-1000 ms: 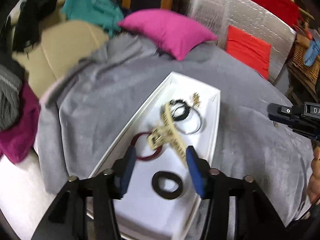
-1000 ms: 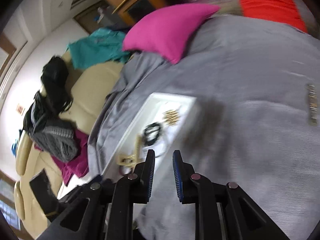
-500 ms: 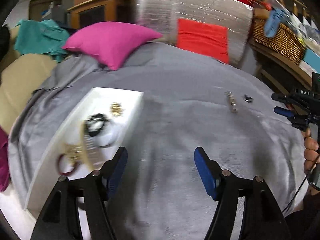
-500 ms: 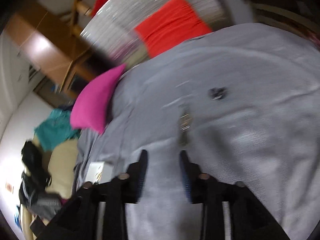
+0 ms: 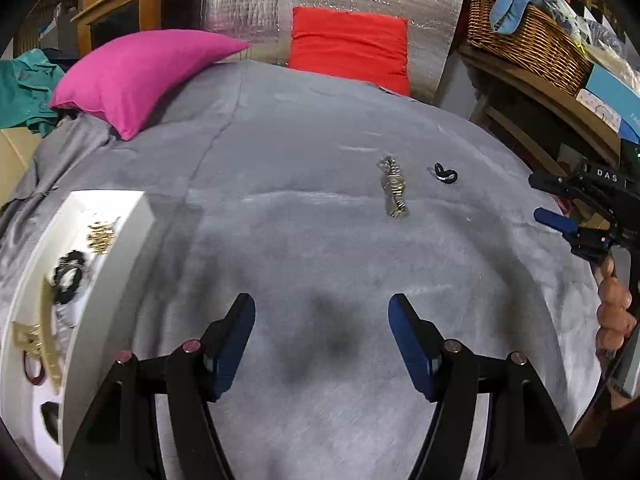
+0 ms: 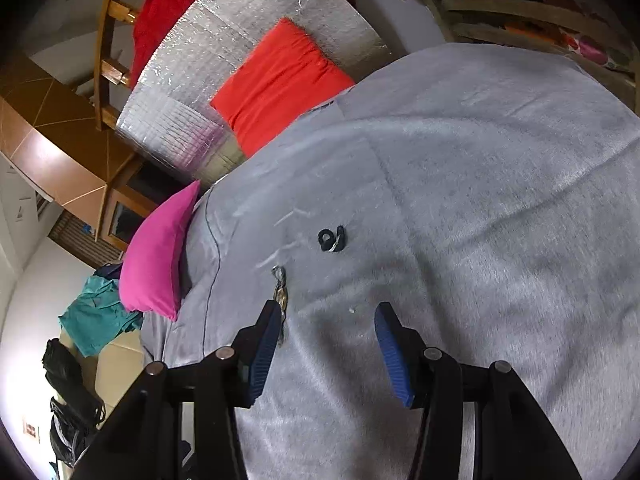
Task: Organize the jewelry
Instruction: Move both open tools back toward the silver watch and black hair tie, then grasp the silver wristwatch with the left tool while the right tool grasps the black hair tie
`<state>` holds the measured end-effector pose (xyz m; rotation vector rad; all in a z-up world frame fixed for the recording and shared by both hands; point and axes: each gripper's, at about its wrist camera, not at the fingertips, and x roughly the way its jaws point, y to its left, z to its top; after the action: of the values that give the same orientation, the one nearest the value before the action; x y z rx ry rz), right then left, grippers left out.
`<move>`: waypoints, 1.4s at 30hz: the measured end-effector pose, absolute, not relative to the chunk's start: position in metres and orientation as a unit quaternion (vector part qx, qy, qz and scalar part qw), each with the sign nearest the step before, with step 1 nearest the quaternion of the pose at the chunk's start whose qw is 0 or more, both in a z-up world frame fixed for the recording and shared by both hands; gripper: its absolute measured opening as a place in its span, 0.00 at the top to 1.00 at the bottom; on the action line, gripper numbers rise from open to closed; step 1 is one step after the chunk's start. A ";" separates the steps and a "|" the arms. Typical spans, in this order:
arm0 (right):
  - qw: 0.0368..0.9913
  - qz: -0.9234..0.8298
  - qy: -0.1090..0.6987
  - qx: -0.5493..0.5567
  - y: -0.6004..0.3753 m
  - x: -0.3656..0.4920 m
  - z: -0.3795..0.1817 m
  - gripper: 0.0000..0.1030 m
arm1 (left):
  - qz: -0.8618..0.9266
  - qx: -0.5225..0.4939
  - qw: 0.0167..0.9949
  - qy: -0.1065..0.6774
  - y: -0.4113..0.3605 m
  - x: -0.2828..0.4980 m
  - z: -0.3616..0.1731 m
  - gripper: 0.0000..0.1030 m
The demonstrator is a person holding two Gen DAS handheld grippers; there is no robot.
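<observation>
Left gripper (image 5: 322,344): spread, nothing between the pads.
Right gripper (image 6: 326,354): spread, empty, above grey blanket (image 6: 480,200).
Metal watch (image 5: 393,187): flat on the blanket, near black hair tie (image 5: 445,174).
White tray (image 5: 132,232): at left, holding jewelry pieces.
Room: pink cushion (image 5: 136,72), red cushion (image 5: 348,46), wicker basket (image 5: 524,40).

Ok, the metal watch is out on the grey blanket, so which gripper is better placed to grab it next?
Probably the right. The right gripper is open, with the watch just past its left fingertip. The left gripper, also open and empty, sits well short of the watch, nearer the white tray.
</observation>
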<state>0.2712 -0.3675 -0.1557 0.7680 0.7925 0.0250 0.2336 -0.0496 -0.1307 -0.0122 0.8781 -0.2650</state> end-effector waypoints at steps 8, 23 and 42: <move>0.855 0.016 0.389 0.343 -0.363 0.287 -0.164 0.49 | -0.136 0.021 0.890 0.434 -0.086 0.247 -0.145 0.32; 0.857 0.015 0.387 0.341 -0.369 0.341 -0.178 0.49 | -0.165 0.008 0.898 0.407 -0.115 0.299 -0.147 0.32; 0.848 0.004 0.435 0.302 -0.358 0.411 -0.215 0.60 | -0.211 -0.027 0.867 0.451 -0.151 0.363 -0.177 0.65</move>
<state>0.4112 -0.3577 -0.2145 0.6375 0.9172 0.0079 0.3634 -0.1512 -0.1773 -0.0556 0.9432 -0.4410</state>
